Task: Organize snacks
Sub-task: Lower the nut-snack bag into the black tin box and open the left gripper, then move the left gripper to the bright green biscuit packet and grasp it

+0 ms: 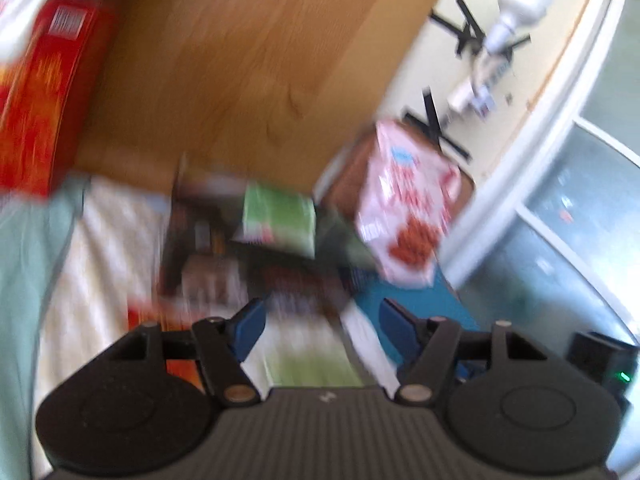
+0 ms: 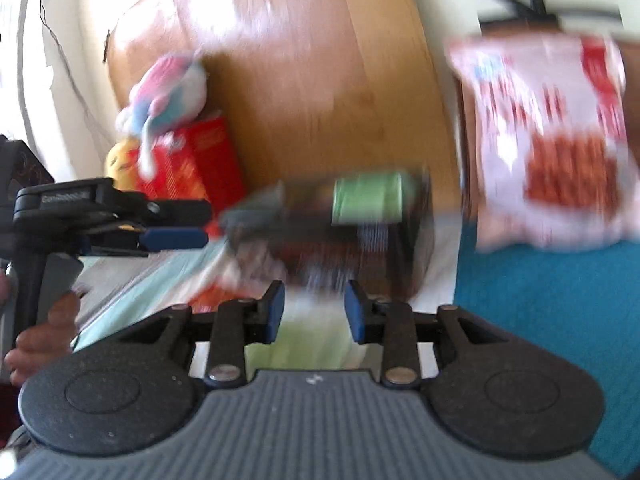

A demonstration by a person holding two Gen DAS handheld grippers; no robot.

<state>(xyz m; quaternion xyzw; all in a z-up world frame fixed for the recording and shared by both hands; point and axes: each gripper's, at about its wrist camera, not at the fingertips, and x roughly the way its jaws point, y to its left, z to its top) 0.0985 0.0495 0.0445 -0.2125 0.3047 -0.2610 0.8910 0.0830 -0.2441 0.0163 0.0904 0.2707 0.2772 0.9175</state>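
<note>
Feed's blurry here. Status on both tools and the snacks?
Left tool open, empty. Right tool open, empty. Green packet atop dark box; pink-white bag stands beside. Nothing blocking.

Both wrist views face snack box (image 1: 248,240), close.

A red box (image 1: 44,92), a green packet (image 1: 280,216) and a white-and-red bag (image 1: 404,208) were seen against a brown wooden board (image 1: 248,60).

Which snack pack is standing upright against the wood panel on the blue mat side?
The white-and-pink snack bag with red print, propped upright on the blue mat. The green-labelled pack lies in the dark box; the red carton stands far left.
</note>
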